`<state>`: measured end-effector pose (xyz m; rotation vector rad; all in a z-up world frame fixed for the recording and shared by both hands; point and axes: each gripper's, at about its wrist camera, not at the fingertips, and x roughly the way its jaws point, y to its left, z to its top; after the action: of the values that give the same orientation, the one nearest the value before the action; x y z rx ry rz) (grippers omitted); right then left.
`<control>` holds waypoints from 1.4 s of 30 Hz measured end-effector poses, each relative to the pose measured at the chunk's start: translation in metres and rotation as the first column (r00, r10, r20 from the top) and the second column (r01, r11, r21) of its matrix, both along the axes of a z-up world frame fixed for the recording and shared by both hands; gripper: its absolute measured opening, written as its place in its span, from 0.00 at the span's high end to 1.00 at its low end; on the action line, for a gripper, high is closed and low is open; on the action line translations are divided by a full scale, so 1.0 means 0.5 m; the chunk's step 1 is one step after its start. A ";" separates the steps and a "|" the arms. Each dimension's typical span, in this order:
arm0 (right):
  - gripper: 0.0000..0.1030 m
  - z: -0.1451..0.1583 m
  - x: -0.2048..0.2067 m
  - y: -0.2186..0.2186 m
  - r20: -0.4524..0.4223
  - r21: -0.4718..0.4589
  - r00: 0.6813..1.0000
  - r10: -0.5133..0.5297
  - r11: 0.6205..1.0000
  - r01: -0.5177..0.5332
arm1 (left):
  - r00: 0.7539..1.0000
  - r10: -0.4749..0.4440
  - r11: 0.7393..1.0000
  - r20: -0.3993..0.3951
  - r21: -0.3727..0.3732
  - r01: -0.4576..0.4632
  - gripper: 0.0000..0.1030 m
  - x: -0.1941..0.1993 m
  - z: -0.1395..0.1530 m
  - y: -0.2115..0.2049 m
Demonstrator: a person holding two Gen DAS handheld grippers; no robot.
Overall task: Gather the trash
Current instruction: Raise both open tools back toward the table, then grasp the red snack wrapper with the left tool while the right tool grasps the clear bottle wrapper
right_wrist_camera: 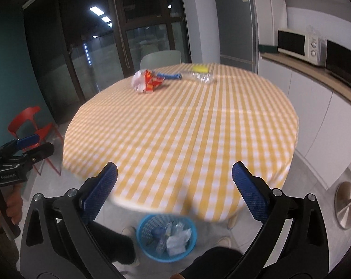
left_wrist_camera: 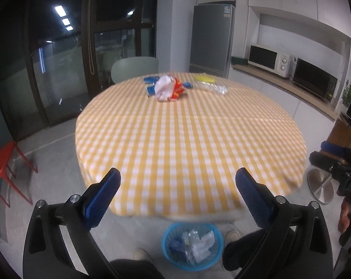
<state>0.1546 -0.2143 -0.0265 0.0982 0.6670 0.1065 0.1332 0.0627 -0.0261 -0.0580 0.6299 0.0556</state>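
Left tongs [left_wrist_camera: 177, 181] and right tongs [right_wrist_camera: 174, 174] both gape wide and empty above the blue bin [left_wrist_camera: 191, 246] by the person's feet. Remaining trash, a red wrapper [left_wrist_camera: 173, 88] and clear plastic bottle [left_wrist_camera: 212, 87], lies across the checked surface [left_wrist_camera: 189, 144], a long reach likely to drag the cloth; the middle is open.

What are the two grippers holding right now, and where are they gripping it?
Nothing. The left gripper and right gripper both have their jaws wide open and empty, above the table edge and the bin.
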 end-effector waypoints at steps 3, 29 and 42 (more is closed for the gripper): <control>0.08 0.023 0.041 -0.012 0.009 -0.009 1.000 0.006 1.000 -0.006 | 1.000 0.004 1.000 0.005 0.002 -0.004 0.06 0.035 0.016 0.005; 0.08 0.081 0.374 -0.056 -0.057 -0.070 0.994 0.089 0.993 -0.093 | 0.999 0.018 1.000 -0.035 0.022 -0.017 0.06 0.317 0.090 0.028; 0.08 0.061 0.575 -0.073 -0.142 -0.114 0.982 0.125 0.983 -0.141 | 0.995 0.031 0.999 -0.095 0.030 -0.028 0.06 0.481 0.084 0.063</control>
<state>0.4422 -0.2506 0.0039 -0.0597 0.8126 0.1883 0.3738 0.0941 0.0159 -0.0376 0.7236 0.0963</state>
